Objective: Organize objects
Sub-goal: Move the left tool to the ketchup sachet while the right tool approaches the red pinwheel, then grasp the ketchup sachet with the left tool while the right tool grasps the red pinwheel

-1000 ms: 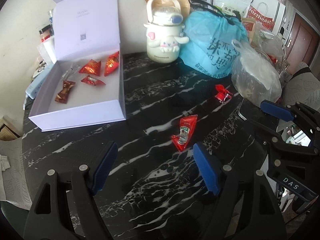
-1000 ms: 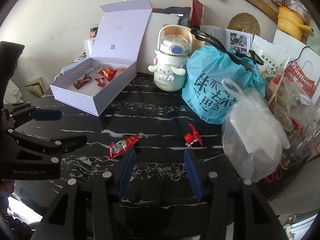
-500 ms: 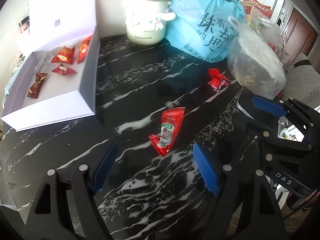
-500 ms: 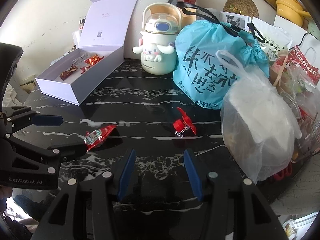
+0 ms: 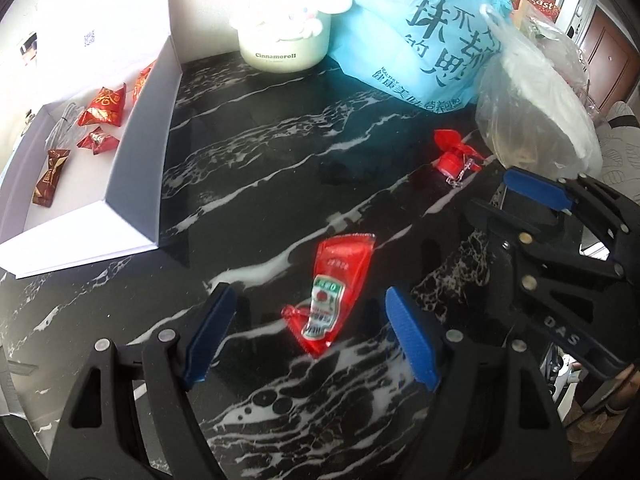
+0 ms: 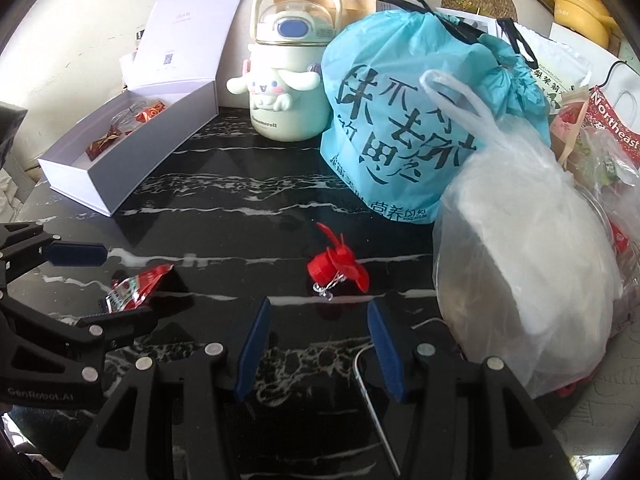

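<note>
While both grippers' fingers stay spread, the left gripper (image 5: 310, 334) has closed in, straddling the ketchup sachet (image 5: 334, 290).

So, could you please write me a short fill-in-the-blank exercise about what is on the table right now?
1. The red sauce packet lies flat between the open left tongs on the black ____ table.
2. The wrapped candies lie inside the open ____ box.
3. The right tongs are open, facing a small red ____.
4. The white plastic bag leans against the ____ drawstring bag.

Missing words: marble; white; fan; blue
</note>
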A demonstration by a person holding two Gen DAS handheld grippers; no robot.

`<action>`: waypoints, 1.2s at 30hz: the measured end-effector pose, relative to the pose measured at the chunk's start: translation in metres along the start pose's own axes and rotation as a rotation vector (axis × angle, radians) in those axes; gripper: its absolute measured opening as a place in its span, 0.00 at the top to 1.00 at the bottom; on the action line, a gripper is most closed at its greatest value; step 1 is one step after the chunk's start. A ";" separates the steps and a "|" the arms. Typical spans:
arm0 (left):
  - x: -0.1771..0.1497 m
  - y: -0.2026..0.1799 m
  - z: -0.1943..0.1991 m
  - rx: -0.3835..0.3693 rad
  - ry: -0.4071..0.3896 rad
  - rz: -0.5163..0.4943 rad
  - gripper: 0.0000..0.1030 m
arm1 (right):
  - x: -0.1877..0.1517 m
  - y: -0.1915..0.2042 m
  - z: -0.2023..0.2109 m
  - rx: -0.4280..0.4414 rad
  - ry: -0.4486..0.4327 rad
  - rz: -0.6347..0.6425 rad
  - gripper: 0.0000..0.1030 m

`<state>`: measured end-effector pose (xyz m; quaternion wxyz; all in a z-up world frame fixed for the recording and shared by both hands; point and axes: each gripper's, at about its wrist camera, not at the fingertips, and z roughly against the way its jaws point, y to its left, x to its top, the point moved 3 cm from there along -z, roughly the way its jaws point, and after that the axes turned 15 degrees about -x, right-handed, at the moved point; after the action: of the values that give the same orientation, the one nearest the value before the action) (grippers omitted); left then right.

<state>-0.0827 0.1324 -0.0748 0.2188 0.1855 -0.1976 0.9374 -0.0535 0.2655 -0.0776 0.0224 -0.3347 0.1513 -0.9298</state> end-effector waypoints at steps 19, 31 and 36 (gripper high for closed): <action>0.015 0.008 -0.018 0.041 -0.003 -0.024 0.35 | 0.024 0.001 -0.050 0.074 0.034 0.042 0.53; 0.015 0.003 -0.015 0.021 -0.006 -0.070 0.67 | 0.025 0.012 -0.036 0.112 0.045 0.053 0.67; 0.004 0.019 -0.002 0.043 -0.008 -0.019 0.68 | 0.021 0.026 -0.023 0.136 0.039 0.069 0.67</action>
<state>-0.0960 0.1188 -0.0806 0.2229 0.1957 -0.1767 0.9385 -0.0856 0.2441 -0.0897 0.0742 -0.3088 0.0994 -0.9430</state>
